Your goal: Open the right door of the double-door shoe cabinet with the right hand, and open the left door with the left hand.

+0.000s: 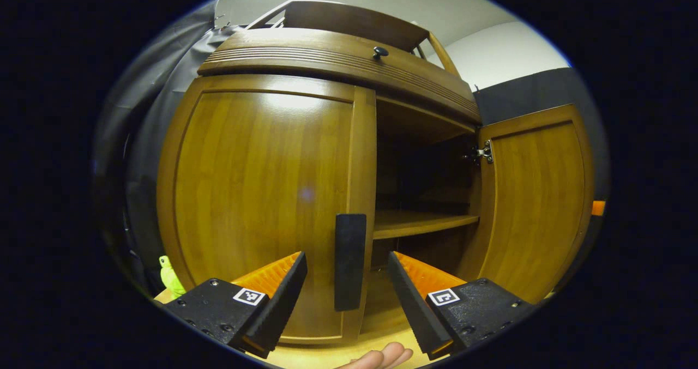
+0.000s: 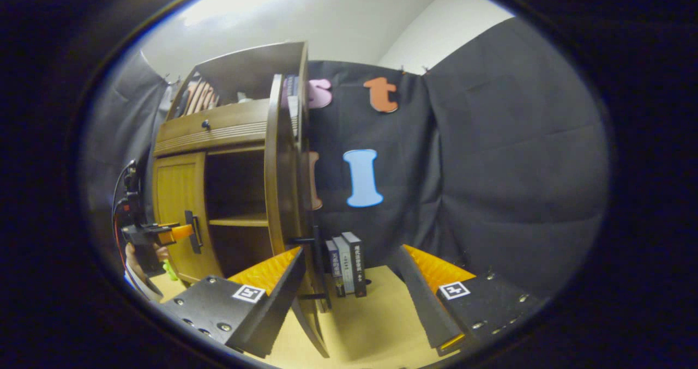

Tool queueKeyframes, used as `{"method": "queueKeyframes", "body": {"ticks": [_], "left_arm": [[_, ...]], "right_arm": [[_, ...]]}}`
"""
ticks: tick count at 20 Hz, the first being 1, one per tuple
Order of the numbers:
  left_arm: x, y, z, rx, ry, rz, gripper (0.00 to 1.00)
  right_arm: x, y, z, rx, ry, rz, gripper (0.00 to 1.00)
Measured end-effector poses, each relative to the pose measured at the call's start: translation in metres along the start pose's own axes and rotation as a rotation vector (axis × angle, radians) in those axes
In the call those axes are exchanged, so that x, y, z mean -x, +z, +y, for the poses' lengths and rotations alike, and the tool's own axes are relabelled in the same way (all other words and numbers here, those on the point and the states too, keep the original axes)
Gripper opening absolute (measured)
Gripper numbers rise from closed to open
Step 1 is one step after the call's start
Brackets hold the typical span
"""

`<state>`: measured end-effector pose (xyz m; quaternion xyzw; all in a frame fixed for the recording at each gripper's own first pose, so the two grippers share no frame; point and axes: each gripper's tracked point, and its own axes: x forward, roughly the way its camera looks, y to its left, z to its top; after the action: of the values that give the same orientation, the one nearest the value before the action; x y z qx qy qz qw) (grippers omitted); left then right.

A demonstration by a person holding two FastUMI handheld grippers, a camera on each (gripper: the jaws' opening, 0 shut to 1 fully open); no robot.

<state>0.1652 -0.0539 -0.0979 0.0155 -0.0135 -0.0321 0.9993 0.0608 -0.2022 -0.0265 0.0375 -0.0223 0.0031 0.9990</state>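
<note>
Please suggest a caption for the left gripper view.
Open left gripper lines up on the shut left door's handle; right door already open.

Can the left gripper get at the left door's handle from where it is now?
Probably yes: the left gripper is open, its jaws either side of the black handle on the shut left door, nothing between.
</note>
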Motion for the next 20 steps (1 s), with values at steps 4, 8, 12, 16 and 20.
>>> {"method": "queueKeyframes", "body": {"ticks": [4,8,12,16,20], "left_arm": [[-0.025,-0.013,0.011,0.01,0.067,-0.059,0.75],[-0.032,-0.018,0.005,-0.029,0.06,-0.056,0.46],[-0.025,-0.013,0.004,-0.083,0.036,-0.045,0.31],[-0.015,-0.014,0.001,-0.066,0.021,0.04,0.3],[0.015,-0.016,0.0,-0.039,0.025,0.119,0.3]], "right_arm": [[0.035,-0.003,0.035,-0.084,0.056,-0.055,0.99],[0.064,-0.01,0.091,-0.103,0.193,-0.053,1.0],[0.075,-0.008,0.121,-0.018,0.215,-0.032,1.0],[0.083,-0.003,0.133,0.063,0.218,-0.016,1.0],[0.091,-0.001,0.13,0.093,0.195,0.011,0.96]]}}
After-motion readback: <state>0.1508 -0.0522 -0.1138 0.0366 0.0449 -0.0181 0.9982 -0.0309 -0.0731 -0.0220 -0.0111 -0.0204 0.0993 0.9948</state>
